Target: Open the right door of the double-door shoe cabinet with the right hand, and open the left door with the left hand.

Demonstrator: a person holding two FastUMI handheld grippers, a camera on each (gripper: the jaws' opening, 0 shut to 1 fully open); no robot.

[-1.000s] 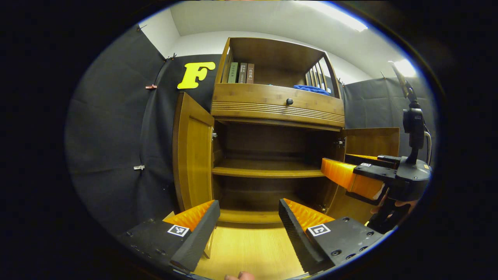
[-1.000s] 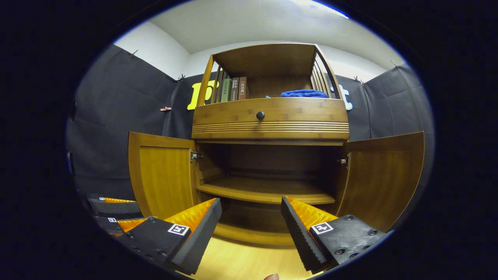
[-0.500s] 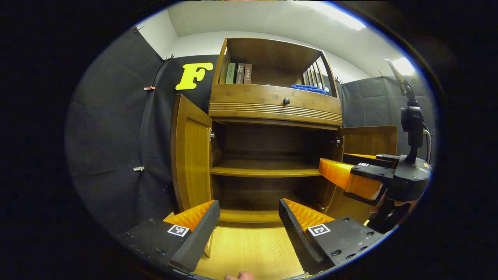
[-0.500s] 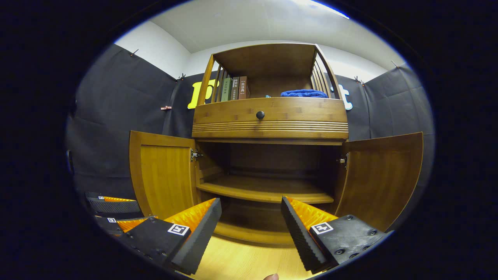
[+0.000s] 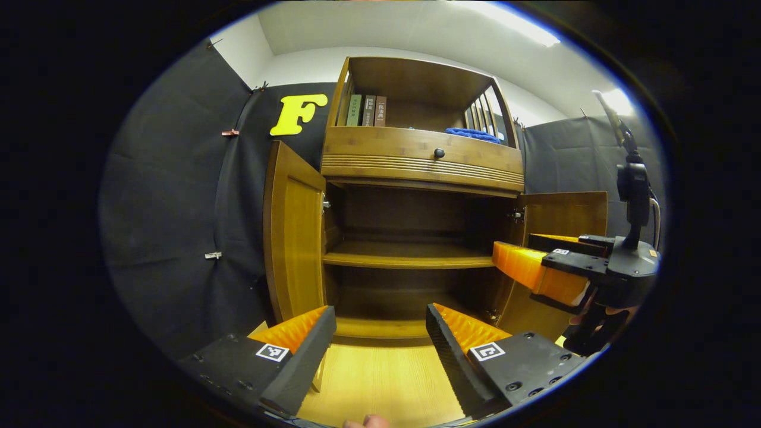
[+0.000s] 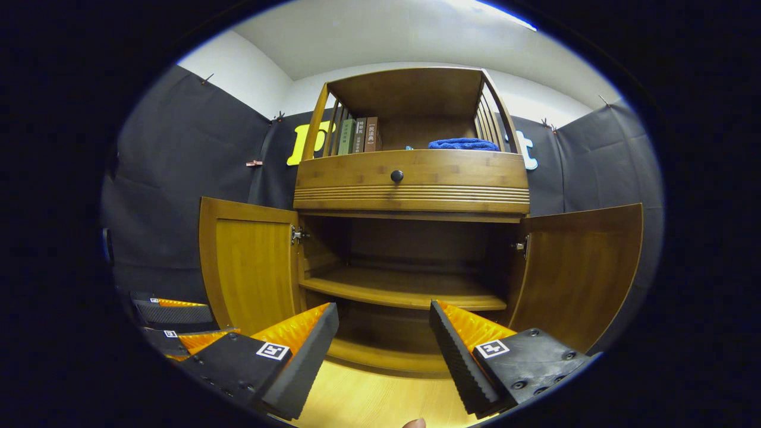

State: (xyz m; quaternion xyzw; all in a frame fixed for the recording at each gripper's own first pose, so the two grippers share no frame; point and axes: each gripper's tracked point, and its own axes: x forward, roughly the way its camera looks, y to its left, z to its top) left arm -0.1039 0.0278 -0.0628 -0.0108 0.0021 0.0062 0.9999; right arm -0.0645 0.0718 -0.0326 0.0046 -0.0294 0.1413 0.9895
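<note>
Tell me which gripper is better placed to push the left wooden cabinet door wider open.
Left. The left gripper sits open close to the left wooden cabinet door; the right gripper points between the doors, nearer the right wooden door.

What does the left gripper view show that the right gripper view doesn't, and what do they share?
The left gripper view alone shows a ceiling light and the right gripper's body from the side with a hand under it. The right gripper view alone shows the left gripper low at its left edge. Both share the shoe cabinet, left door and right door open, books, a blue cloth and the drawer knob.
</note>
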